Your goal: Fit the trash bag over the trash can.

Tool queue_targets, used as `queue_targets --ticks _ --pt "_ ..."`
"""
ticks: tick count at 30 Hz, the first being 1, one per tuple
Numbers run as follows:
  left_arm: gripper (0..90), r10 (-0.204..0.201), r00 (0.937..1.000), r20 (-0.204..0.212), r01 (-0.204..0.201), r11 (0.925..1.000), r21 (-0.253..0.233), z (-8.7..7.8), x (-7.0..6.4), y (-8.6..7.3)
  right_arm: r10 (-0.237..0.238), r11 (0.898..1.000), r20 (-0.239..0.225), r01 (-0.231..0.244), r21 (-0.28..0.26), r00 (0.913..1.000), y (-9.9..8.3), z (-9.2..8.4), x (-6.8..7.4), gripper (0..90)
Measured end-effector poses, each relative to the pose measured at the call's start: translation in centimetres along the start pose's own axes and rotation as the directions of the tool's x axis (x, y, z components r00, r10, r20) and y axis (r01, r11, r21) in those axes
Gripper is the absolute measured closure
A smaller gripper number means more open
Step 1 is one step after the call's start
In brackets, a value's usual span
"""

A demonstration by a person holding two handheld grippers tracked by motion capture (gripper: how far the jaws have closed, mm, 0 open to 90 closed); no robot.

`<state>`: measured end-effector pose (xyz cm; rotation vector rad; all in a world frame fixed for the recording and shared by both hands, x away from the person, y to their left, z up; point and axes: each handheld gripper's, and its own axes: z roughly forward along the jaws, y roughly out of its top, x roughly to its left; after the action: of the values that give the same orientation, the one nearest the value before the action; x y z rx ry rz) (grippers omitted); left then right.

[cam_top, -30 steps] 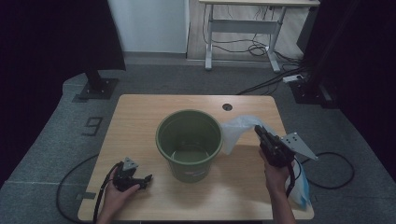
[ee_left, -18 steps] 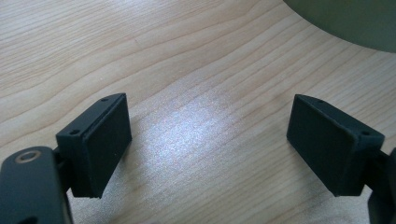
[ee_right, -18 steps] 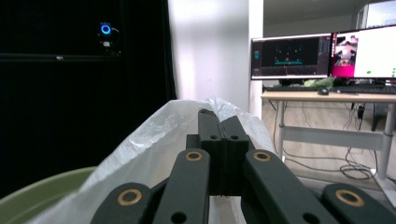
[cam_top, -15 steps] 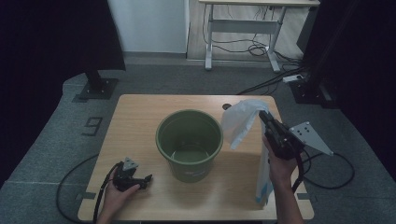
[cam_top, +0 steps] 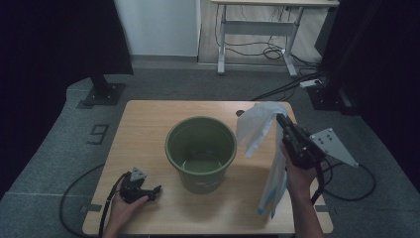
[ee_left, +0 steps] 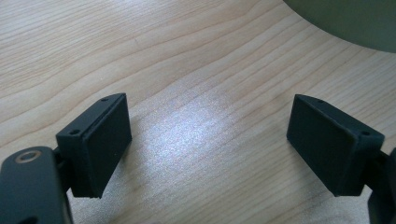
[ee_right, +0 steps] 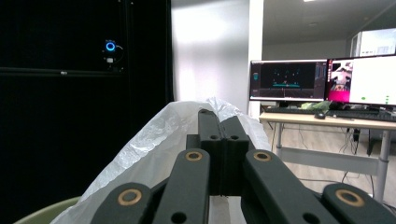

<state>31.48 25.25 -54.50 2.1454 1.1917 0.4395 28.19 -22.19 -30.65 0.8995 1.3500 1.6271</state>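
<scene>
My right gripper [cam_top: 283, 120] is clenched on the thin white plastic bag [cam_top: 257, 130], held above the table's right edge beside the green bin [cam_top: 200, 151]. It is light, limp and slippery, so I pinch bunched film near its rim. My left gripper [cam_top: 151, 189] rests released near the front-left corner.

— Item held?
— A thin, translucent white plastic bag [cam_top: 257, 130], crumpled at its top, hanging limp above the table's right side, with a pale blue edge at its lower end.
— Position?
— Just beside the round green plastic bin [cam_top: 200, 151], which stands upright, open-topped, mid-table.
</scene>
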Motion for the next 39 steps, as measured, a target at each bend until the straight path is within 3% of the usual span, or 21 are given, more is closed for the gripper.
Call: queue_targets --ticks 8,14,17,18,19,20,26,39 --pt "13.7 -0.001 1.0 -0.001 0.001 1.0 0.0 0.0 0.0 0.0 -0.035 0.999 -0.007 0.035 -0.029 0.9994 2.4 0.7 1.1 89.0" --pt "13.7 -0.001 1.0 -0.002 0.001 1.0 0.0 0.0 0.0 0.0 -0.056 0.997 -0.022 0.055 -0.047 0.9982 3.4 1.1 2.2 89.0" --pt "13.7 -0.001 1.0 -0.001 0.001 1.0 0.0 0.0 0.0 0.0 -0.076 0.997 -0.025 0.076 -0.028 0.9968 3.1 1.3 2.8 89.0" --pt "13.7 -0.001 1.0 -0.001 0.001 1.0 0.0 0.0 0.0 0.0 -0.116 0.993 -0.019 0.116 -0.008 0.993 2.2 1.7 3.5 89.0" --pt "13.7 -0.001 1.0 0.0 0.001 1.0 0.0 0.0 0.0 0.0 -0.116 0.993 -0.019 0.116 -0.008 0.993 2.2 1.7 3.5 89.0" --pt "13.7 -0.001 1.0 -0.001 0.001 1.0 0.0 0.0 0.0 0.0 -0.133 0.991 -0.023 0.133 0.014 0.9909 1.1 2.1 4.0 89.0" --pt "13.7 -0.001 1.0 -0.001 0.001 1.0 0.0 0.0 0.0 0.0 -0.122 0.989 -0.056 0.126 0.076 0.9909 -1.8 3.0 4.6 89.0" --pt "13.8 -0.002 1.0 -0.001 0.002 1.0 0.0 0.0 0.0 0.0 -0.067 0.987 -0.141 0.086 0.136 0.9877 -5.0 2.1 5.7 88.9"
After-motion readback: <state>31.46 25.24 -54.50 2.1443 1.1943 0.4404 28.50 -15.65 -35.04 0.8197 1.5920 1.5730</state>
